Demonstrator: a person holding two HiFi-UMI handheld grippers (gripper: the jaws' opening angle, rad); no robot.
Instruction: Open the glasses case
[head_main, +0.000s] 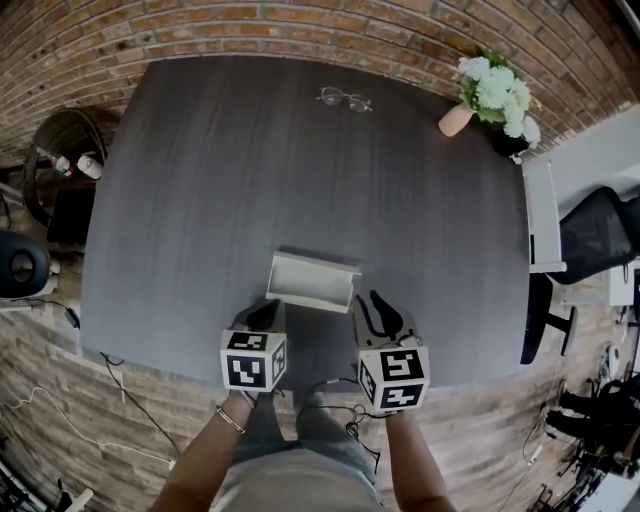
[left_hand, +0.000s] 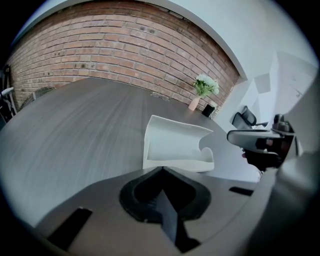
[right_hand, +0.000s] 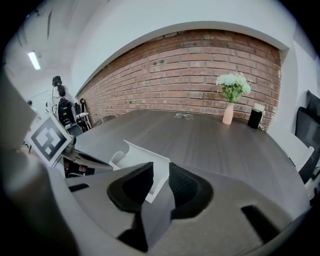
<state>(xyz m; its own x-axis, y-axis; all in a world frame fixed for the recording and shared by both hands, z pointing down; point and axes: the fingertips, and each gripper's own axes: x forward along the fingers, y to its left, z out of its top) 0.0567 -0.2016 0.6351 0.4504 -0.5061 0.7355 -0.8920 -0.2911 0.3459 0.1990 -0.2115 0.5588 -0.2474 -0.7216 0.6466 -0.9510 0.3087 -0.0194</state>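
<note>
The white glasses case (head_main: 310, 282) (left_hand: 175, 145) (right_hand: 142, 160) lies open near the front edge of the dark table (head_main: 200, 200), its lid standing up at the far side. My left gripper (head_main: 265, 312) (left_hand: 161, 170) is shut with nothing between its jaws, its tip right at the case's near left edge. My right gripper (head_main: 375, 305) (right_hand: 157, 172) stands open just off the case's right end. A corner of the lid shows through the gap between its jaws, and the pads do not press on it.
A pair of glasses (head_main: 345, 98) (right_hand: 184, 116) lies at the table's far side. A pink vase of white flowers (head_main: 490, 95) (right_hand: 231, 95) and a small black object (right_hand: 256, 118) stand at the far right. An office chair (head_main: 595, 235) is beyond the right edge.
</note>
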